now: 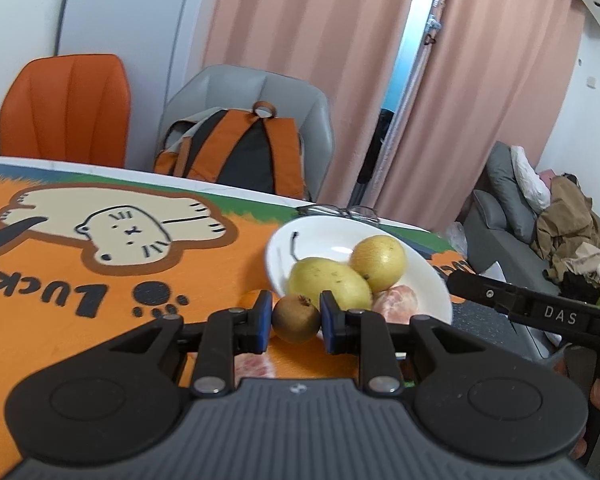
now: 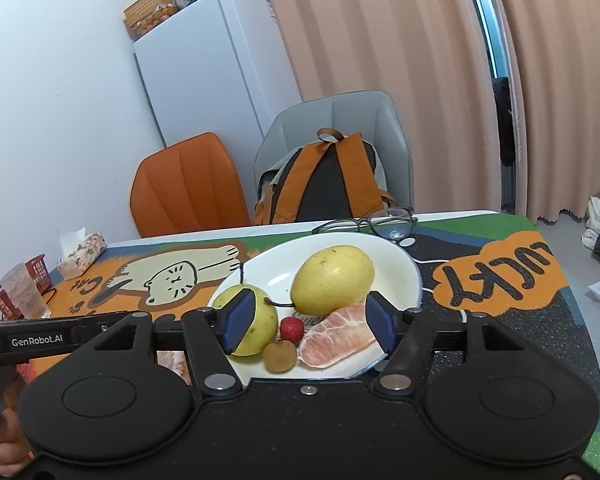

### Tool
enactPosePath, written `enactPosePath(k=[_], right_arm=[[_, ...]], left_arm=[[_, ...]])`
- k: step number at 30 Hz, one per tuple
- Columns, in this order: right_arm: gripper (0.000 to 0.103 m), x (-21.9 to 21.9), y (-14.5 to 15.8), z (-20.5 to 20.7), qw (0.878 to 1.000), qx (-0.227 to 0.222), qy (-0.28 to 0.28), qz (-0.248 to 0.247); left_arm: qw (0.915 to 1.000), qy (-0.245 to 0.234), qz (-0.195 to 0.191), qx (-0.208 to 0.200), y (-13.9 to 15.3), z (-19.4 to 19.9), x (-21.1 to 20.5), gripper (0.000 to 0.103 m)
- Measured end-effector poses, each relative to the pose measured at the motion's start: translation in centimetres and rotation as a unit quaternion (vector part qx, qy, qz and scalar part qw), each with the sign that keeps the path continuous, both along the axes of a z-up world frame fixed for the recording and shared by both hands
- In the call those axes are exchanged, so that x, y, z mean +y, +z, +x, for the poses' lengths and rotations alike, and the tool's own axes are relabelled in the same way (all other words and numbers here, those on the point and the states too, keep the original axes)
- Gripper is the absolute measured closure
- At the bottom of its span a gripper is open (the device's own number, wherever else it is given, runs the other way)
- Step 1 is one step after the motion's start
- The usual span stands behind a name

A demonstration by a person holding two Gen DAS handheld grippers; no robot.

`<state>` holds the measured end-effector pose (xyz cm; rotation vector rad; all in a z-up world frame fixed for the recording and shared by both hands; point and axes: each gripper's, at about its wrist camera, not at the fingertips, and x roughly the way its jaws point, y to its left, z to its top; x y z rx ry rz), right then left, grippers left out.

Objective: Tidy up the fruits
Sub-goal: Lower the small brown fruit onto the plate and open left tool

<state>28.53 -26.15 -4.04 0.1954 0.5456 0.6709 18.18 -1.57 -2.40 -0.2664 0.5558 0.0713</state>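
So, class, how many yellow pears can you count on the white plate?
2. One pear sits at the white plate's left side, the other pear mid-plate to its right. The right gripper may hide more.

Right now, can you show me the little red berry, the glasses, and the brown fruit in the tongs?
Red berry (image 2: 291, 328), right wrist view, its middle.
Glasses (image 2: 394, 222), right wrist view, the right lens.
Brown fruit (image 1: 296, 319), left wrist view, its middle, between the left tongs' pads.
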Motion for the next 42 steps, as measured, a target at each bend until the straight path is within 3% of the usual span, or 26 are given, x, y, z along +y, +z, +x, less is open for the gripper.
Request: enactPosePath(k=[23,37,42], right_arm=[[0.040,-3.1,0.0,0.7,0.999,0.006,-0.037,0.021],[0.038,-3.0,0.4,0.4,0.999,0.000,-0.030,0.021],[0.037,-2.8,0.5,0.1,1.000,-0.005,-0.025,0.015]], left_arm=[[0.9971,-0.075,0.004,0.008,-0.6,5.3,-6.1,0.079],[0.9986,-0.046,0.006,0.023,-0.8,4.5,-5.4,0.070],[0.9990,-0.034,0.012,0.025,-0.6,3.3,-4.5,0.059]])
